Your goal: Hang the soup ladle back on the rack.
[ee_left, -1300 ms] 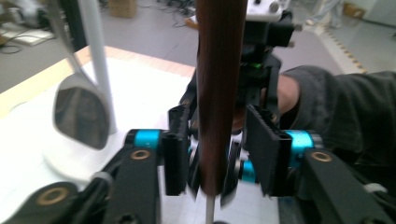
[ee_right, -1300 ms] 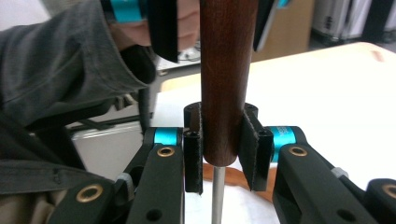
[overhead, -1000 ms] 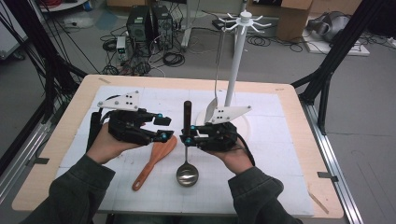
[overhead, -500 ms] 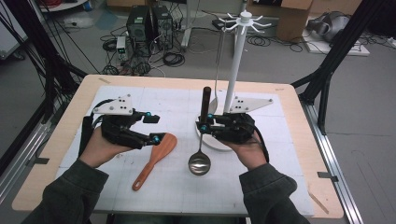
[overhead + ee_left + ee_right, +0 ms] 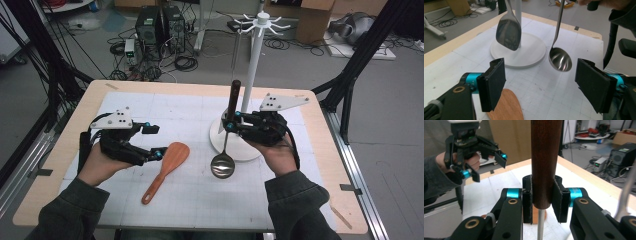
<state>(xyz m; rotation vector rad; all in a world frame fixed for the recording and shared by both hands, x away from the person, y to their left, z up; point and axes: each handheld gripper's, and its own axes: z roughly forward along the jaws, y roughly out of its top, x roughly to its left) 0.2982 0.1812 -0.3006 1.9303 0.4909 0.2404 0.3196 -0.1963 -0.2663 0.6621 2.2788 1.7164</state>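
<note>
Right gripper (image 5: 231,121) clamped on the dark wooden handle of the ladle (image 5: 223,165), centre of the high view, bowl hanging over the white round rack base (image 5: 245,150). Left gripper (image 5: 156,142) at left: jaws apart, just been opening, nothing between them. Wooden spatula (image 5: 165,170) lies on the white gridded mat (image 5: 190,200) just beside them. Mat covers a light wood table (image 5: 65,150). Grey floor beyond, upper frame: cables, computer tower (image 5: 155,25), cardboard boxes (image 5: 312,20).

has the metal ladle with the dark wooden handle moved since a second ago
Yes. The metal ladle with the dark wooden handle has shifted right and away, toward the white stand's round base, clamped in the right gripper.
</note>
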